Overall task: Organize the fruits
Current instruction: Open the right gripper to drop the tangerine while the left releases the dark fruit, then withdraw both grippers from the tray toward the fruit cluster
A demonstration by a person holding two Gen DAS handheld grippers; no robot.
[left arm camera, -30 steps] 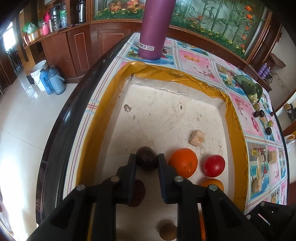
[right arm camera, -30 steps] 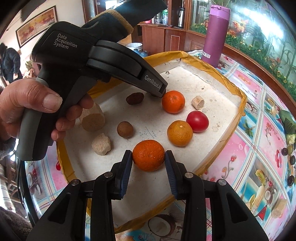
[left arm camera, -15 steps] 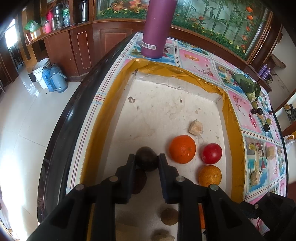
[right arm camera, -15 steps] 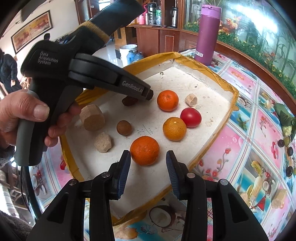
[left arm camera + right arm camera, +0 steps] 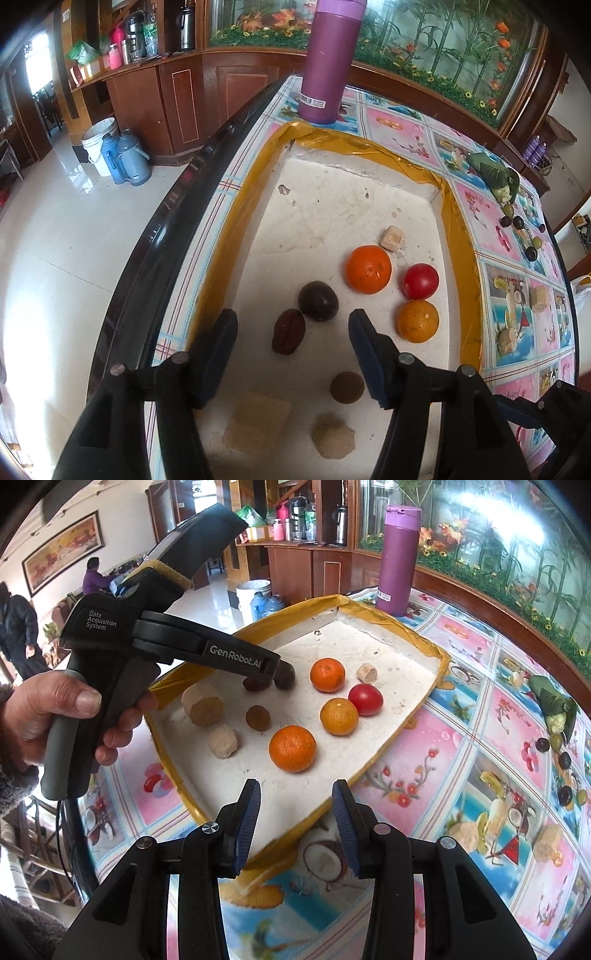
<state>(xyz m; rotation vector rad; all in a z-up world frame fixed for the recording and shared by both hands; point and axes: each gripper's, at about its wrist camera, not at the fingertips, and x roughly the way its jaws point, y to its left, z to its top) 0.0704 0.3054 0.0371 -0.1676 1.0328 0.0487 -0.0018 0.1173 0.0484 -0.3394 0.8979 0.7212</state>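
The fruits lie on the white floor of a shallow tray (image 5: 236, 236) edged in yellow tape, which sits on a table (image 5: 480, 709) under a bright pictured cloth. Nearest my left gripper (image 5: 291, 332) is a dark purple round fruit (image 5: 318, 301), smooth and glossy, touching a wrinkled brown date (image 5: 288, 331). My left jaws have just been opening; they stand wide, the dark fruit just ahead of the gap and touched by neither pad. Beyond it sit a deep orange tangerine (image 5: 368, 269), a red tomato (image 5: 420, 281) and a paler orange (image 5: 418, 320), close together. A small brown ball (image 5: 346, 386) and tan crumbly blocks (image 5: 258, 424) lie nearer me.

My right gripper (image 5: 296, 805) has its jaws parted with nothing between them; a large orange (image 5: 292, 748) rests on the tray just ahead of them.

Only the right wrist view shows my left hand (image 5: 48, 716) around the tool's handle, printed "Data Acquisition System" and "GenRobot.AI", and two people far back in the room. The purple flask (image 5: 328, 66) stands past the tray's far corner; its white label is too small to read. The left view alone shows the floor with a white bucket (image 5: 99, 146) and blue jugs.
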